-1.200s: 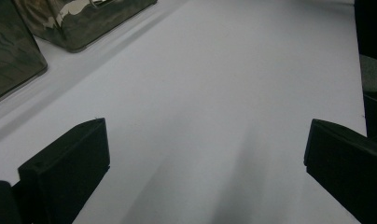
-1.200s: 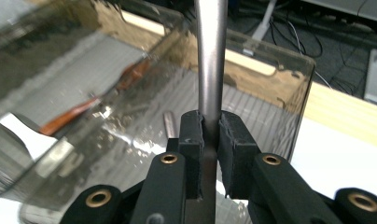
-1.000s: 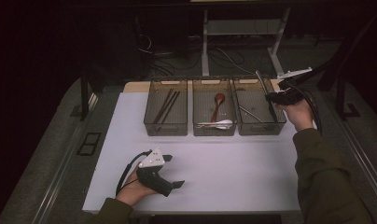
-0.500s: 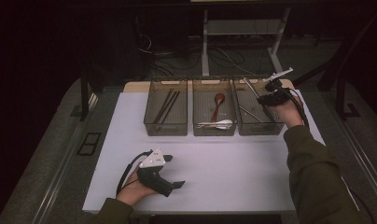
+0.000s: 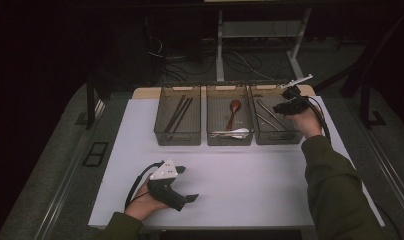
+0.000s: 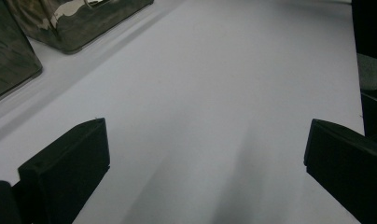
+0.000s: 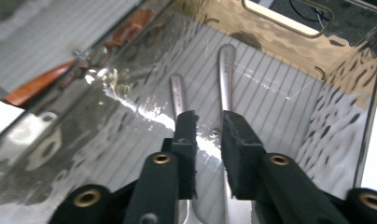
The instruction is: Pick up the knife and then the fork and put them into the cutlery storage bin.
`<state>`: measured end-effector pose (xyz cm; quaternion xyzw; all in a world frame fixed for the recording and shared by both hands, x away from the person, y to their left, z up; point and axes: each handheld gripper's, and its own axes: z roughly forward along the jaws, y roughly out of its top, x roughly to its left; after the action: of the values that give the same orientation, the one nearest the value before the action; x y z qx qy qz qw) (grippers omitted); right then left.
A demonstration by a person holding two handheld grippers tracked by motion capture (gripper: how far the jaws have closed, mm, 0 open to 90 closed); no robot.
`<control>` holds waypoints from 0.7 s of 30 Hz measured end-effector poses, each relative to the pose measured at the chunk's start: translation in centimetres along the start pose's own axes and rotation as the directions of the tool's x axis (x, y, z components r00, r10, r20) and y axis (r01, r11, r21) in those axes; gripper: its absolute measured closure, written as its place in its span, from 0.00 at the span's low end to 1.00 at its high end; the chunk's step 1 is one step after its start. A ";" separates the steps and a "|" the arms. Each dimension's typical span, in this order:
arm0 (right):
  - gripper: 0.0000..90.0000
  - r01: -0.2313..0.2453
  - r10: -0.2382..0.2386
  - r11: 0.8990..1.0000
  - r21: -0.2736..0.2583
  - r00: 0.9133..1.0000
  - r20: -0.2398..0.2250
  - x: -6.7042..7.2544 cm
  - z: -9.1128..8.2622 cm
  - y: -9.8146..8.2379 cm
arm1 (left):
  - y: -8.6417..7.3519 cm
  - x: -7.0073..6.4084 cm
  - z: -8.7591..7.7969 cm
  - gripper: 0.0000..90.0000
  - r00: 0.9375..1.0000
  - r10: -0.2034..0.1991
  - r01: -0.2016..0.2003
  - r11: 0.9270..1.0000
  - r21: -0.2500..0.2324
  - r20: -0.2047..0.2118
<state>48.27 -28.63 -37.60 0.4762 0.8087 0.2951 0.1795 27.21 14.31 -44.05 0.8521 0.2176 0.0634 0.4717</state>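
Three clear bins stand in a row at the back of the white table. In the right bin lie metal utensils. My right gripper hangs over that bin, pointing down into it. In the right gripper view the right gripper shows a narrow gap. Its jaws have just been opening and nothing is between them. Two metal handles lie on the bin floor beneath. My left gripper rests on the table near the front edge, and the left gripper stands open and empty.
The left bin holds dark chopsticks. The middle bin holds a red-brown spoon and a white spoon. Bare white table stretches between the bins and my left hand. Cables and a stand lie behind the table.
My right gripper moved left and down over the right bin with a metal utensil raised in it. The utensil now lies in the bin and the jaws stand slightly apart. The left gripper stayed put.
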 end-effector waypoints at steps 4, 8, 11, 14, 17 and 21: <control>0.71 -0.027 0.026 0.998 -0.049 0.999 -0.021 -0.1 -0.8 -0.3 | 0.0 0.0 0.0 0.00 1.000 0.001 -0.001 1.000 0.002 -0.001; 0.61 -0.056 0.052 0.993 -0.101 0.998 -0.047 -0.3 -1.6 -0.9 | 0.0 0.1 -0.1 0.00 1.000 0.003 -0.003 1.000 0.005 -0.003; 0.57 -0.086 0.077 0.989 -0.120 0.994 -0.081 -0.4 -2.1 -1.3 | 0.0 0.1 -0.1 0.00 1.000 -0.006 0.006 1.000 -0.009 0.002; 0.53 -0.105 0.090 0.984 -0.145 0.990 -0.107 -0.5 -2.6 -1.8 | 0.1 0.3 -0.2 0.00 1.000 -0.014 0.014 1.000 -0.012 0.000; 0.47 -0.111 0.092 0.979 -0.169 0.989 -0.118 -0.4 -3.3 -2.2 | 0.1 0.3 -0.2 0.00 1.000 -0.022 0.022 1.000 -0.020 0.001; 0.42 -0.117 0.087 0.969 -0.217 0.986 -0.143 -0.2 -4.2 -2.8 | 0.1 0.5 -0.2 0.00 1.000 -0.027 0.027 1.000 -0.014 -0.001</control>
<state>44.09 -31.13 -36.19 0.4731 0.7547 0.4244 0.1629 27.64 14.61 -43.87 0.8457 0.2291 0.0591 0.4783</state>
